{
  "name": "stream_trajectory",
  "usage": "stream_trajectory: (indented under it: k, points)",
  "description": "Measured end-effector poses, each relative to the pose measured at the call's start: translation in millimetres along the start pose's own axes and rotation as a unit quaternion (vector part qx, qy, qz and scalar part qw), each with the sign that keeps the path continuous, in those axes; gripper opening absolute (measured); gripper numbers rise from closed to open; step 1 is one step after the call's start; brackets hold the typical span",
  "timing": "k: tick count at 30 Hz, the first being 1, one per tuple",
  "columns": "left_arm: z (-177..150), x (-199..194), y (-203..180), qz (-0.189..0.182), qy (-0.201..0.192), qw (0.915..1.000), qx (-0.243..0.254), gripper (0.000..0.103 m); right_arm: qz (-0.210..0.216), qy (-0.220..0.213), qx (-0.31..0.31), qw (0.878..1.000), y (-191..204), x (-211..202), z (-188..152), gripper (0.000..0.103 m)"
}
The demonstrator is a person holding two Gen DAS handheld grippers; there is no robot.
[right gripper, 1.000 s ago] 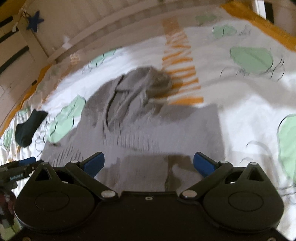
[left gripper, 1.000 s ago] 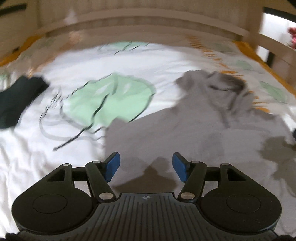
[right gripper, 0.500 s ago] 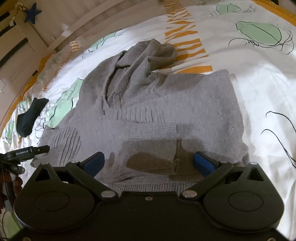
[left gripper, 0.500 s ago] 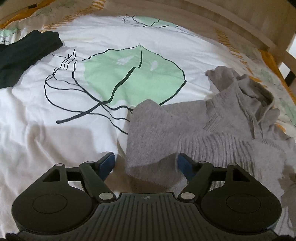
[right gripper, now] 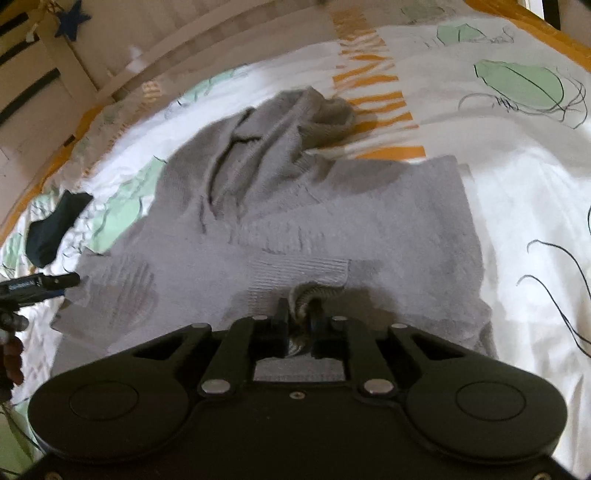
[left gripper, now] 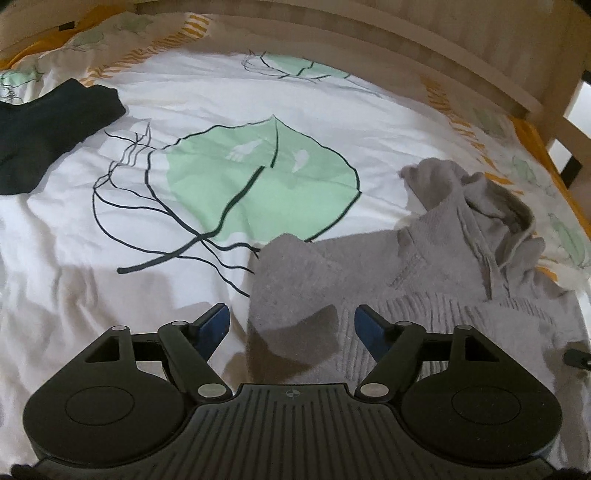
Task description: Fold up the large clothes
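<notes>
A grey knitted hooded sweater [right gripper: 369, 206] lies spread on the bed, hood at the far end and a sleeve folded across its body. My right gripper [right gripper: 300, 308] is at the near hem; its jaws are closing and pinch a bunched fold of the knit between them. My left gripper [left gripper: 291, 317] is open over the sweater's [left gripper: 424, 266] near left corner. That corner lies between its blue fingertips [left gripper: 216, 321], and the pads stand apart from it. In the right wrist view the left gripper's dark tip [right gripper: 40, 284] shows at the sweater's left edge.
The bed has a white duvet [left gripper: 92, 295] with green leaf prints and orange stripes. A dark folded garment [left gripper: 44, 129] lies at the far left. A wooden bed rail [left gripper: 406, 48] runs along the far side, and a blue star [right gripper: 70, 18] hangs on the wall.
The right jaws went from wide open to pinched on a fold of the sweater's hem. The left gripper came up to the sweater's left corner, its jaws a little wider.
</notes>
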State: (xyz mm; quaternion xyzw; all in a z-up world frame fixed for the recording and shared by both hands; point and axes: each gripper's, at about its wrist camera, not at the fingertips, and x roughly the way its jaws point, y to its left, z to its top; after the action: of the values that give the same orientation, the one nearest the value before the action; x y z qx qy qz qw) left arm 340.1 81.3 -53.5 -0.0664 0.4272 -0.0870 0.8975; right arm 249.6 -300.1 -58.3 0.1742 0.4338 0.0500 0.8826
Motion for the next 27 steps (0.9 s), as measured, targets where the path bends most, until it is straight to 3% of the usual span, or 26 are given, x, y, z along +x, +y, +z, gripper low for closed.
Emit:
stream_trajectory:
  k: [6, 8, 11, 14, 18, 23, 25, 27]
  points:
    - [4.4, -7.0, 2.0, 0.011, -0.018, 0.9998, 0.003, 0.074, 0.062, -0.095, -0.044, 0.993, 22.3, -44.0, 16.1, 0.016]
    - [4.8, -6.8, 0.7, 0.012, -0.019, 0.9997, 0.007, 0.074, 0.053, -0.126, -0.046, 0.990, 17.9, -57.8, 22.5, 0.016]
    - [3.7, -3.6, -1.0, 0.013, -0.015, 0.9997, 0.012, 0.074, 0.004, -0.115, -0.028, 0.993, -1.2, -52.6, 25.5, 0.016]
    - [1.7, -0.7, -3.3, 0.013, -0.009, 0.9997, 0.017, 0.074, -0.050, -0.071, 0.001, 0.996, -17.8, -34.0, 24.1, 0.016]
    - [-0.9, -0.6, -6.5, 0.008, -0.008, 0.9997, 0.024, 0.074, -0.042, -0.057, 0.011, 0.997, -21.4, -26.3, 23.5, 0.016]
    - [-4.4, 0.4, -12.1, 0.010, -0.004, 0.9990, 0.044, 0.074, 0.001, -0.104, -0.017, 0.994, -4.8, -48.5, 27.6, 0.016]
    - [-6.2, 2.0, -11.8, 0.015, 0.001, 0.9987, 0.048, 0.074, -0.014, -0.119, -0.027, 0.992, -5.3, -51.3, 30.9, 0.016]
    - [-8.5, 7.5, -11.1, 0.025, 0.016, 0.9980, 0.056, 0.074, -0.047, -0.094, -0.014, 0.994, -17.4, -43.8, 32.2, 0.017]
